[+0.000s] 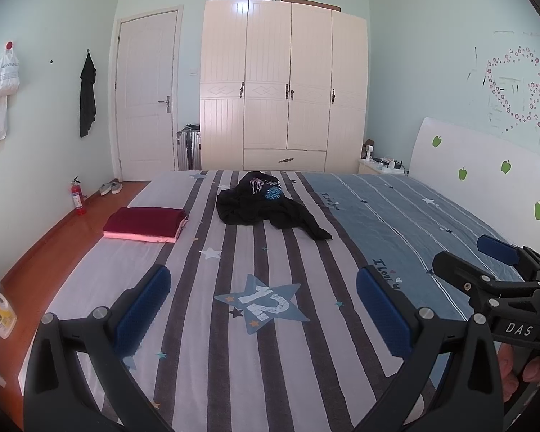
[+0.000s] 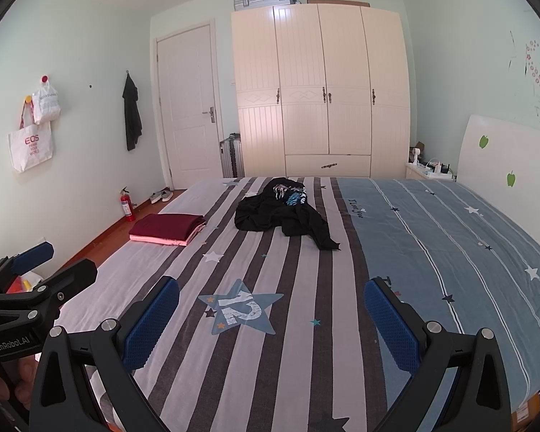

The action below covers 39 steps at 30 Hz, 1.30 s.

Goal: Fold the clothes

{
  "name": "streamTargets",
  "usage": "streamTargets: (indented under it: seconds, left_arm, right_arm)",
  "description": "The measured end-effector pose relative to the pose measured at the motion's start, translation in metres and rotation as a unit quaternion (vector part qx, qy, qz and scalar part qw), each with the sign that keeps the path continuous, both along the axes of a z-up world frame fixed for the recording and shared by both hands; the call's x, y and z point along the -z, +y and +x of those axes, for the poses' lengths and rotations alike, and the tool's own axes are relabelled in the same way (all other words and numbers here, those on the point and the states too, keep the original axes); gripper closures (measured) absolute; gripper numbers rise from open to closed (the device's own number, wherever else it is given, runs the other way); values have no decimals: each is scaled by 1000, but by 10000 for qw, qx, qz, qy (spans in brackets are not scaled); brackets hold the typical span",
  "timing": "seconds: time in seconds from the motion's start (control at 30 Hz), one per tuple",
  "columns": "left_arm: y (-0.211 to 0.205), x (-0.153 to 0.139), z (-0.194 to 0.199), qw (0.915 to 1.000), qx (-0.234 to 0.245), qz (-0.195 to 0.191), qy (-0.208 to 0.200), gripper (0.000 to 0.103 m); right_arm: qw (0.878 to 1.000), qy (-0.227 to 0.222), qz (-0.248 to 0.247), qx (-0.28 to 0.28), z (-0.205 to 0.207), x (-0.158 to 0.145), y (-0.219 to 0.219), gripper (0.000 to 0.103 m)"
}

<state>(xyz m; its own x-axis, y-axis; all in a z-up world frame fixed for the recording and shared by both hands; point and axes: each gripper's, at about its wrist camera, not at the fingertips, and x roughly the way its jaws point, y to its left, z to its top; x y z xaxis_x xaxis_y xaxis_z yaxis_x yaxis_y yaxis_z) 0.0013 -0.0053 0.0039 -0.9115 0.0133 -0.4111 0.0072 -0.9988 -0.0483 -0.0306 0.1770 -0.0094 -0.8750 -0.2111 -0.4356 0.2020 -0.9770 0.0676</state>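
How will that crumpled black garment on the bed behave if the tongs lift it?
The black garment lies in a loose heap with a sleeve trailing out, so it will probably hang limp and unfurl. It looks like thin fabric, likely light. Pinched at one point, the rest may drag across the striped bedsheet.

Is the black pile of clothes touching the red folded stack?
Apart. In the left wrist view, a stretch of bare striped bedsheet lies between the black pile and the red folded stack.
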Motion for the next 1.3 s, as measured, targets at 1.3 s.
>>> streamTargets:
  seconds: [1.3]
  left_arm:
    - [-52, 187, -270, 9747, -358, 499, -2151, 1]
  right_arm:
    - [9710, -2315, -76, 597, -281, 201, 21, 1]
